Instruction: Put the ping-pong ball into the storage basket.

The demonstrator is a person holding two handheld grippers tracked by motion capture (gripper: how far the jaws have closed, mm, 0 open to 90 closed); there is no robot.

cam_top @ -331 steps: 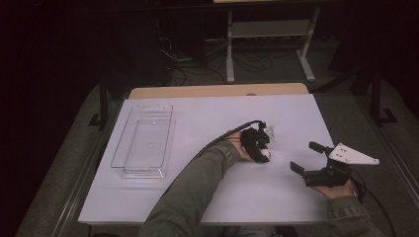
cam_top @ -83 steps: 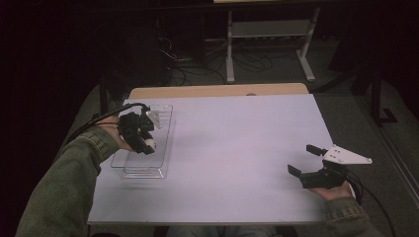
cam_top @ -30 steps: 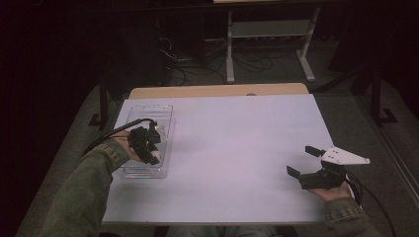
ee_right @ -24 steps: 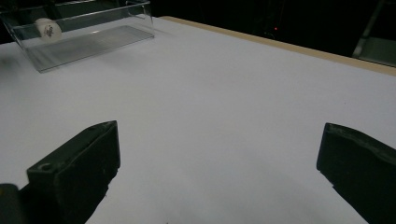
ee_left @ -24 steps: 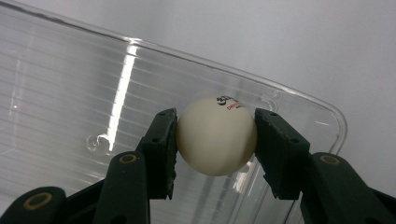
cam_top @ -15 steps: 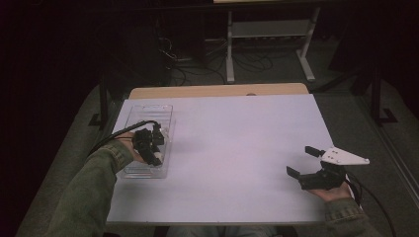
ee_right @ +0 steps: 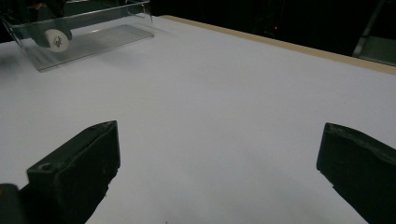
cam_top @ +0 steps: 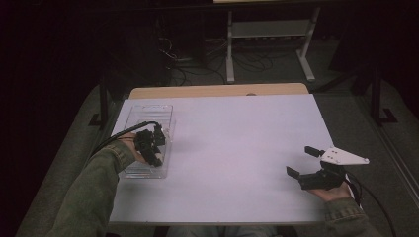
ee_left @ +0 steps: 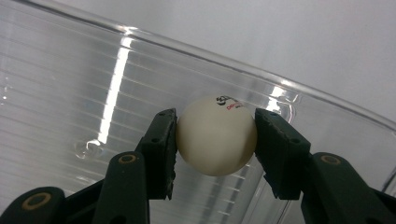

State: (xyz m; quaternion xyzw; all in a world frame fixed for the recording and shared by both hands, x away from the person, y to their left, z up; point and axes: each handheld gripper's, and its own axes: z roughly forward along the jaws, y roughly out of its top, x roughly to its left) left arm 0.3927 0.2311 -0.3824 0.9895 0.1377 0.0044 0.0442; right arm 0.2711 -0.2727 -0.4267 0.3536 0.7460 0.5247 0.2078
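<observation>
White ball point(ee_left: 216, 135), printed with a small logo, is the handled object. High view: the left gripper point(cam_top: 157, 139) reaches into a clear plastic tray point(cam_top: 163, 112) at the left side of the white table point(cam_top: 237, 148), while the right gripper point(cam_top: 302, 162) rests near the table's right edge, well apart. Left gripper view: both jaws press the ball's sides, holding it inside the tray. Right gripper view: the jaws stand wide apart over bare tabletop; the ball point(ee_right: 56, 39) shows through the tray point(ee_right: 116, 28) wall in the distance.
</observation>
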